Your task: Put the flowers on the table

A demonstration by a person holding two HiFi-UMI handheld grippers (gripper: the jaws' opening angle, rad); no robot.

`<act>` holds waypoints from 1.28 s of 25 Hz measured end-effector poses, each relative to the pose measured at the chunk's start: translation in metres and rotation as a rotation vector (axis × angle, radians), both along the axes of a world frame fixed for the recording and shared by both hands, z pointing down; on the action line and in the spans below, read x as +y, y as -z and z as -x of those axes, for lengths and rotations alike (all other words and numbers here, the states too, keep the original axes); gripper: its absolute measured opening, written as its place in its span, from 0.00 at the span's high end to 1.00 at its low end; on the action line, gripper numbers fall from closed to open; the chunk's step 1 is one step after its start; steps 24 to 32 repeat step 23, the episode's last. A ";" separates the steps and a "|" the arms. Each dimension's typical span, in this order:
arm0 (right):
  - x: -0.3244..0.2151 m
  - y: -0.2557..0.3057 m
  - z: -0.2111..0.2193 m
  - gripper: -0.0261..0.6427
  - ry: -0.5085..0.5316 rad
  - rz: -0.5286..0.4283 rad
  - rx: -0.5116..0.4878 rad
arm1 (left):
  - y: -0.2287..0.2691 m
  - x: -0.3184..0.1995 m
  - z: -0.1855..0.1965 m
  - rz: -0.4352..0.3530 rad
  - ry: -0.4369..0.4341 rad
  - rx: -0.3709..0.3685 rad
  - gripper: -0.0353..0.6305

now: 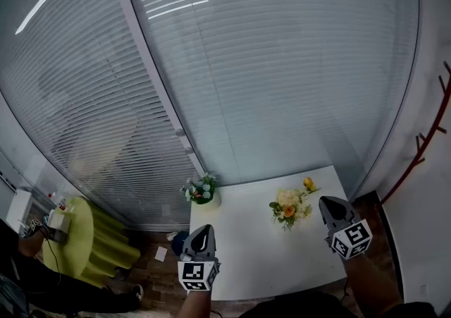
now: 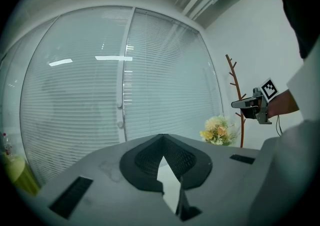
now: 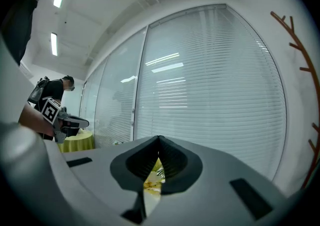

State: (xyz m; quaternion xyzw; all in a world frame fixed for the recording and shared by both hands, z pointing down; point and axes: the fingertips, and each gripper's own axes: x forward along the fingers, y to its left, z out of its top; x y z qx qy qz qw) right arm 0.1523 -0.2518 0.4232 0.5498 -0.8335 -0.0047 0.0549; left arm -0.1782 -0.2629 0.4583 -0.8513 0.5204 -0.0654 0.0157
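Observation:
A yellow and white bouquet (image 1: 289,207) lies on the white table (image 1: 246,253), right of its middle. My right gripper (image 1: 328,202) hovers just right of the bouquet, shut, with nothing between its fingers. In the right gripper view the jaws (image 3: 159,140) meet at the tips, and bits of the bouquet (image 3: 152,182) show through the slit below them. My left gripper (image 1: 204,228) hangs over the table's near left part, shut and empty. The left gripper view has its tips (image 2: 162,137) together, with the bouquet (image 2: 219,131) and the right gripper (image 2: 250,103) off to the right.
A small pot of green and white flowers (image 1: 202,190) stands at the table's far left corner. Slatted blinds (image 1: 268,84) close the wall behind. A lime-green round table (image 1: 95,239) and a seated person (image 1: 28,274) are at left. A red-brown coat rack (image 1: 423,147) is at right.

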 end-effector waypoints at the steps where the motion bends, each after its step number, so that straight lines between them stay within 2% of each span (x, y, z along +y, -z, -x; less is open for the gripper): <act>1: 0.000 0.000 -0.001 0.93 -0.002 0.001 -0.002 | 0.001 0.000 -0.001 -0.002 -0.002 -0.002 0.94; 32: -0.014 0.003 -0.003 0.93 0.011 -0.008 -0.004 | 0.008 -0.013 -0.014 -0.021 -0.017 -0.015 0.94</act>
